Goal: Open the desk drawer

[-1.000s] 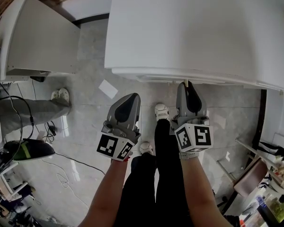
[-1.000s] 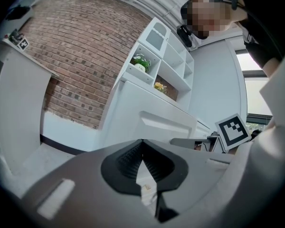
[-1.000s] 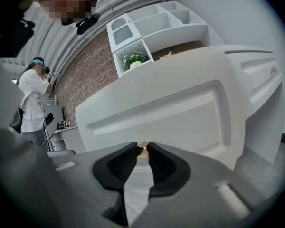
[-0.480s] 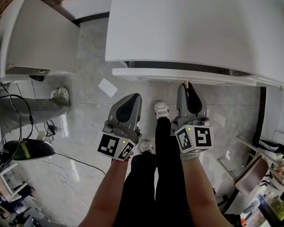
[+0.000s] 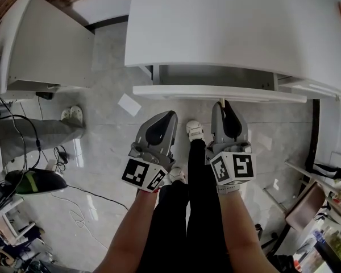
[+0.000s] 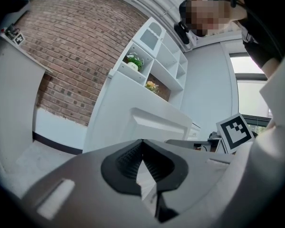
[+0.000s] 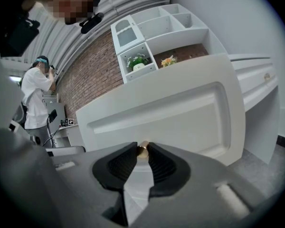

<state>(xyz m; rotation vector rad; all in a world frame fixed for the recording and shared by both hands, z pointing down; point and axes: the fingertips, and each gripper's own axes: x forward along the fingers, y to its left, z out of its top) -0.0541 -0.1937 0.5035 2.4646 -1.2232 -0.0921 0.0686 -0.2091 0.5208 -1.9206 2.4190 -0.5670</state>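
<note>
The drawer (image 5: 216, 92) is coming out! A second ago its front sat flush under the desk (image 5: 233, 27) edge. Half a second ago there was only a dark slit, and now a wide band of grey drawer interior shows between the desk edge and the front panel. The front stands clear of the desk, out over the floor (image 5: 102, 124), about level across its width.

The right gripper (image 5: 223, 102) is doing the work. In the right gripper view its jaws are clamped on the small brass knob (image 7: 142, 149), and the white panel fills the view right behind it. That grip has held all through the pull.

The left gripper (image 5: 169, 116) hangs just beside the right one, short of the panel and touching nothing. Its jaws are pressed together with nothing between them, and it has drifted slightly toward the drawer since a moment ago.

By my reading the task is well under way and the drawer is partly open, though I can't tell how much travel is left. The knob is small and round, so a straight pull should stop it slipping out of the pads.
</note>
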